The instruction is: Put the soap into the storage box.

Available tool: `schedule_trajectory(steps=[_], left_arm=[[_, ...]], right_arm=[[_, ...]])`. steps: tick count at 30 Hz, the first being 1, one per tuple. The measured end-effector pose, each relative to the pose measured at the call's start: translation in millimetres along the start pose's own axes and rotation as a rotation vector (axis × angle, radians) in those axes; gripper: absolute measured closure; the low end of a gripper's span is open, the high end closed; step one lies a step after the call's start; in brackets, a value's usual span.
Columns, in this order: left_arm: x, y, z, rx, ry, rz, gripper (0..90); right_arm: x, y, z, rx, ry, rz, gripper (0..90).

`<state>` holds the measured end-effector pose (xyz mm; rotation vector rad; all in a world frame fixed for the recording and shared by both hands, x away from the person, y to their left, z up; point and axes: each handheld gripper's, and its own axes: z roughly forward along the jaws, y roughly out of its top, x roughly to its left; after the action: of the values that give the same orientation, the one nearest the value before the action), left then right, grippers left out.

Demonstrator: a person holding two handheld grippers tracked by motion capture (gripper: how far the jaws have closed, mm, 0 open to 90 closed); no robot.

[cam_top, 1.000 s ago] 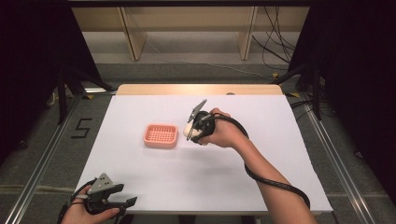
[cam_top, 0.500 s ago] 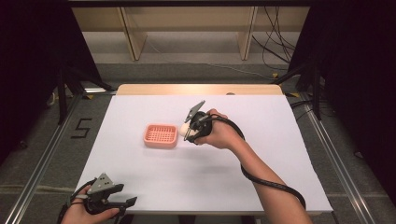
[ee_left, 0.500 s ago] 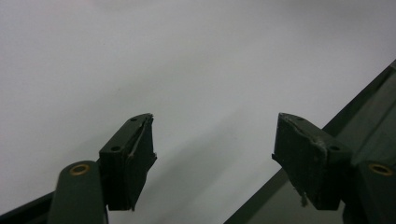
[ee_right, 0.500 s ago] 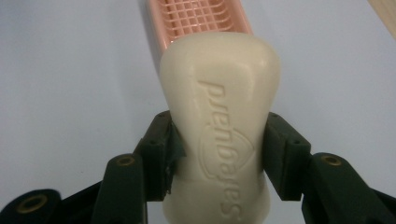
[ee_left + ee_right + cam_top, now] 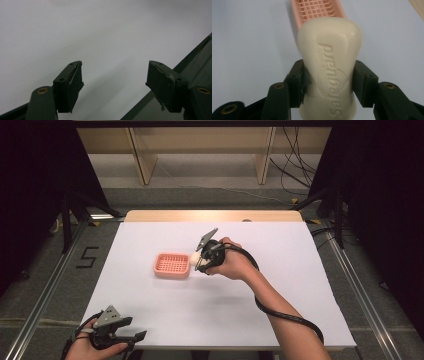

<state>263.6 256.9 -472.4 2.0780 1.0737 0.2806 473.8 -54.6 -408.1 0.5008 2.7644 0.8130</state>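
I've got the cream embossed soap bar (image 5: 329, 65) clamped in my right gripper (image 5: 204, 262), long axis pointing at the pink slotted plastic soap dish (image 5: 172, 265) just left; left gripper (image 5: 131, 338) w/ fingers spread, idle at near desk (image 5: 280, 285) edge.

Right arm stretched out from the bottom edge toward mid-table, forearm angled up and to the left, wrist bent a bit, hand (image 5: 234, 264) wrapped around the right gripper (image 5: 202, 262) with its cable looping back along the forearm. Jaws pointing left, clamped tight from both sides on a pale bar of soap (image 5: 329, 62), lettering facing up in the right gripper view. Left hand (image 5: 82, 347) parked low at the near left corner, holding the left gripper (image 5: 140, 336) pointed right, grey plate on top. Jaws spread wide apart there, nothing between the pads (image 5: 72, 85).
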Motion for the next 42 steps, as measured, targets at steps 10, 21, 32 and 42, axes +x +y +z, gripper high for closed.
schedule_trajectory(steps=[10, 21, 32, 42], left_arm=[[2.5, 0.7, -2.0, 0.013, 0.008, 0.036, 28.3], [3.5, 0.8, -1.9, 0.010, 0.023, 0.048, 28.3], [1.4, 0.5, -1.5, 0.012, 0.001, 0.016, 28.2], [2.7, 0.7, -1.7, 0.003, 0.008, 0.034, 28.3]], right_arm=[[-0.1, 7.6, 4.8, -0.032, -0.008, -0.025, 50.7], [3.4, 17.3, 9.6, -0.021, 0.005, -0.024, 50.6], [3.1, 23.3, 12.4, -0.027, 0.002, -0.034, 50.7], [3.5, 30.8, 16.5, -0.036, 0.003, -0.039, 50.7]])
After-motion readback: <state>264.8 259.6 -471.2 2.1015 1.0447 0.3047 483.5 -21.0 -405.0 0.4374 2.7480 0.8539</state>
